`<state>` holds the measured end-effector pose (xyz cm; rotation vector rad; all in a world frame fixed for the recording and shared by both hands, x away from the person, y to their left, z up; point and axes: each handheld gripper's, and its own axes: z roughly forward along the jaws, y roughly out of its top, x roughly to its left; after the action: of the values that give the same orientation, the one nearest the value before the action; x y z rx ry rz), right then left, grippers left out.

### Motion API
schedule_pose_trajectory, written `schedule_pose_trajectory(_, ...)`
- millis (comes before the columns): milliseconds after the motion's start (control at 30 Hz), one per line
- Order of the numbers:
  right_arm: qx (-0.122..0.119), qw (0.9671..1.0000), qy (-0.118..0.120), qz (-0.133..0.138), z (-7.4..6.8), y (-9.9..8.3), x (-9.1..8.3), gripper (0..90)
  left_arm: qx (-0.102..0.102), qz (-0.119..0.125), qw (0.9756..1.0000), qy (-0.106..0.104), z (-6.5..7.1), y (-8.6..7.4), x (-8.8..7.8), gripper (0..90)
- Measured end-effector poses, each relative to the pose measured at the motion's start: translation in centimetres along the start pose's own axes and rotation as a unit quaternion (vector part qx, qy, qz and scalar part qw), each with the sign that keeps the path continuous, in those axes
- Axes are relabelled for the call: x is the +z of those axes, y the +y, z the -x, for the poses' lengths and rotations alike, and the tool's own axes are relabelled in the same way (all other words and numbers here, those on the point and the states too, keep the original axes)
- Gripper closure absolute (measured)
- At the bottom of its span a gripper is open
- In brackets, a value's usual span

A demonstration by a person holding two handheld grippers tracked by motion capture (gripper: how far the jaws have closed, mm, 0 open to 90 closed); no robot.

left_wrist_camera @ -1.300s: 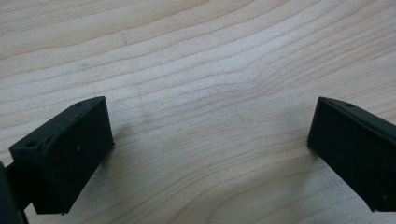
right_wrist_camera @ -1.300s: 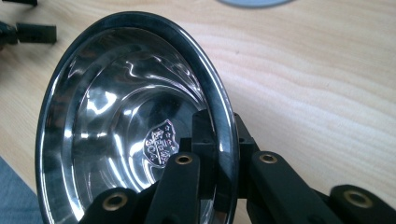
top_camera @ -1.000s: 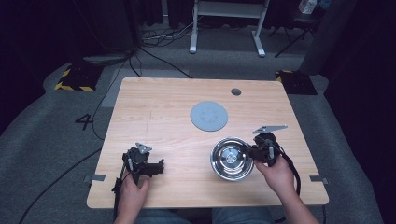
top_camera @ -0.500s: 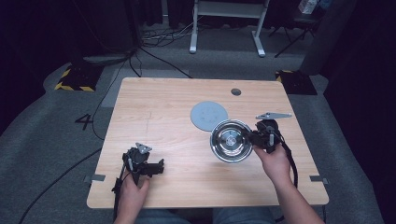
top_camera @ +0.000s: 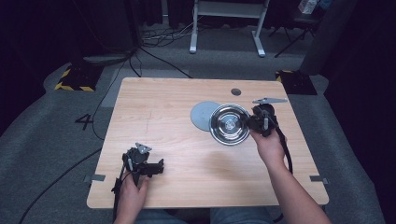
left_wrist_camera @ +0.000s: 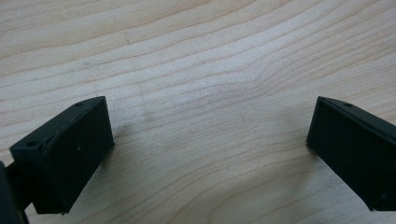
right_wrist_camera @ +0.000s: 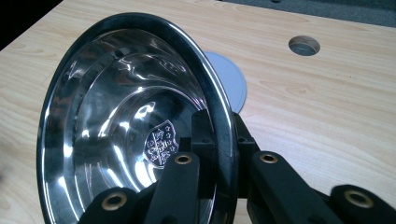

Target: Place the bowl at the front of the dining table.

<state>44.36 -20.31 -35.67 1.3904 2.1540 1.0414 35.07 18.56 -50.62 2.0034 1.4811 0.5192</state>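
Observation:
A shiny steel bowl (top_camera: 229, 124) with an emblem in its base hangs over the right half of the wooden table (top_camera: 159, 116), partly over a flat grey disc (top_camera: 201, 115). My right gripper (top_camera: 251, 123) is shut on the bowl's right rim; in the right gripper view the bowl (right_wrist_camera: 130, 116) is tilted, its rim pinched between the jaws of the right gripper (right_wrist_camera: 219, 154), and the grey disc (right_wrist_camera: 229, 77) peeks out behind it. My left gripper (top_camera: 156, 166) rests near the table's front left, open. In the left gripper view bare wood lies between the wide-apart jaws of that gripper (left_wrist_camera: 208, 140).
A round cable hole (top_camera: 236, 92) sits near the table's back right, also visible in the right gripper view as a hole (right_wrist_camera: 304, 45). Cables trail off the front edge from both grippers. Dark floor, a yellow-black striped marker (top_camera: 72, 79) and a white frame (top_camera: 224, 23) lie beyond.
My right gripper has carried the bowl away from the front, back and slightly right, so it now overlaps the grey disc. The left gripper has stayed in place.

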Motion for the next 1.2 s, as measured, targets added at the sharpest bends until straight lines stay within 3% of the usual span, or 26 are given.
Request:
schedule_pose_trajectory(467, -0.022, 0.9995, -0.020, 0.012, -0.6, 3.4, 1.9, 84.7, -0.003, 0.000, 1.0000, 0.002, 0.0, 0.0, 0.0, 0.4)
schedule_pose_trajectory(667, -0.003, 0.9998, -0.017, 0.013, -0.2, 4.2, 2.8, 84.4, -0.005, -0.001, 1.0000, 0.003, 0.0, 0.1, 0.1, 0.3)
schedule_pose_trajectory(867, -0.010, 0.9994, -0.028, 0.019, -0.2, 5.1, 3.6, 84.0, -0.005, -0.002, 1.0000, 0.005, 0.0, 0.3, 0.2, 0.3)
schedule_pose_trajectory(1200, 0.018, 0.9993, -0.029, 0.017, 0.0, 7.6, 5.9, 84.0, -0.005, -0.002, 1.0000, 0.005, 0.0, 0.3, 0.2, 0.3)
